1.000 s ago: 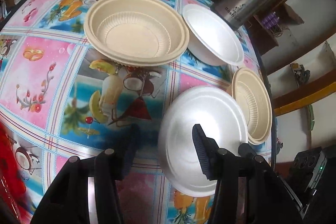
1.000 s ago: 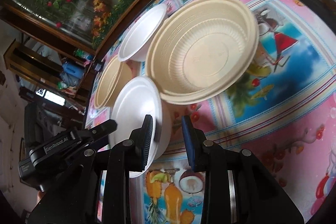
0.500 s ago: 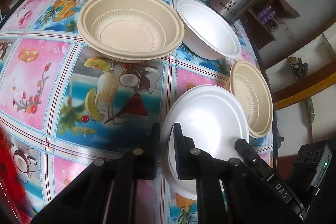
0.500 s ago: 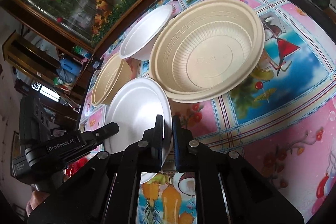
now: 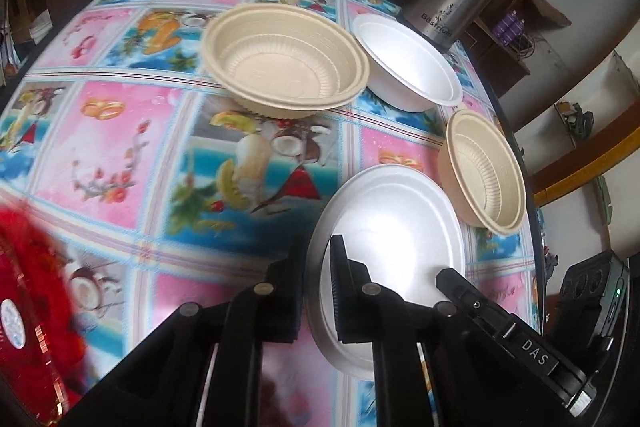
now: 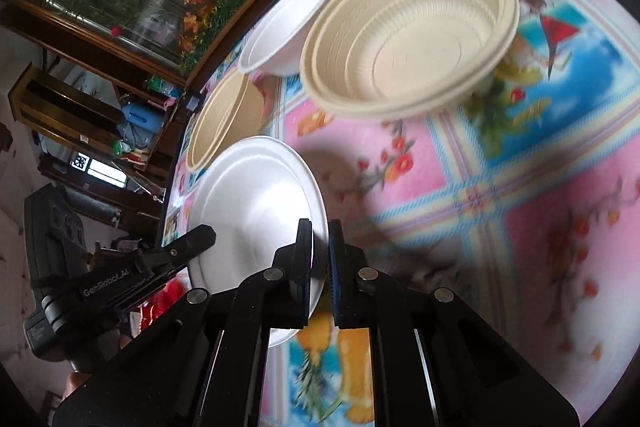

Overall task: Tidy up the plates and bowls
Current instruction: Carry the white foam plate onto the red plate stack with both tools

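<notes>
My fingers on both sides pinch the white plate (image 5: 394,227), the left gripper (image 5: 318,291) at its near rim, the right gripper (image 6: 320,259) on the opposite edge, low in each frame. Largest first: the bench (image 5: 120,115), the big beige bowl (image 5: 284,61) upper centre, the white bowl (image 5: 408,61), the small beige bowl (image 5: 486,175) at right. I judge this the lift; next comes stacking it. A second ago both pairs stood apart and the plate lay flat; now it tilts.

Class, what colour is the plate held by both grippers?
White; the plate shows best in the left wrist view.
</notes>
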`<state>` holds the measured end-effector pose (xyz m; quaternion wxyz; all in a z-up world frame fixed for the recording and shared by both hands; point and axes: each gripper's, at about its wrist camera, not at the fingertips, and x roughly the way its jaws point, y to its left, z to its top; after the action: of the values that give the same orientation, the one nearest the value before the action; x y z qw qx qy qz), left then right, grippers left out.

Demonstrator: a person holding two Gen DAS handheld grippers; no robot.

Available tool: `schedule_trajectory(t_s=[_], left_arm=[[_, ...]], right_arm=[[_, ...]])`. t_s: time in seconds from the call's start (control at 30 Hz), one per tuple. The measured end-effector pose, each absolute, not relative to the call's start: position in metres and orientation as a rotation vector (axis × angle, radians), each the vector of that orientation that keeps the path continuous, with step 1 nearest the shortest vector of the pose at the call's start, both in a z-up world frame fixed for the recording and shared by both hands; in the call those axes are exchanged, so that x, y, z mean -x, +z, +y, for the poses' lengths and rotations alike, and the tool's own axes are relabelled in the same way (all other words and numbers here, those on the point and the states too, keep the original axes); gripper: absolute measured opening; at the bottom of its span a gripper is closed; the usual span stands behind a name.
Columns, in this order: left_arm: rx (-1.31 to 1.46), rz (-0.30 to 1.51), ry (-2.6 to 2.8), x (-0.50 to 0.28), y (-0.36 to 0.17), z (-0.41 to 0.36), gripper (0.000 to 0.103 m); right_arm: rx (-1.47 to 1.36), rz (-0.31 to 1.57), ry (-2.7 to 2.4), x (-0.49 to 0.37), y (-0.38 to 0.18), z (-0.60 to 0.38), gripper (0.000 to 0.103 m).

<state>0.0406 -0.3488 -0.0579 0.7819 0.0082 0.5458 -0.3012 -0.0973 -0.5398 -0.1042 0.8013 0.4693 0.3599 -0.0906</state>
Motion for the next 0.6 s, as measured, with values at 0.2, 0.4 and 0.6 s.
schedule_trajectory(t_s=[0.2,0.4,0.6], left_arm=[[0.022,1.116,-0.631,-0.032,-0.031,-0.304,0.010],[0.056,1.004,-0.583,-0.018,0.008,-0.240,0.010],[0.085,0.945,-0.506,-0.007,0.023,-0.180,0.010]], right_arm=[[-0.915,0.753,-0.146,0.090,-0.065,-0.499,0.007],[-0.828,0.740,-0.073,0.080,-0.032,-0.447,0.007],[-0.731,0.761,0.000,0.065,-0.013,-0.386,0.007]])
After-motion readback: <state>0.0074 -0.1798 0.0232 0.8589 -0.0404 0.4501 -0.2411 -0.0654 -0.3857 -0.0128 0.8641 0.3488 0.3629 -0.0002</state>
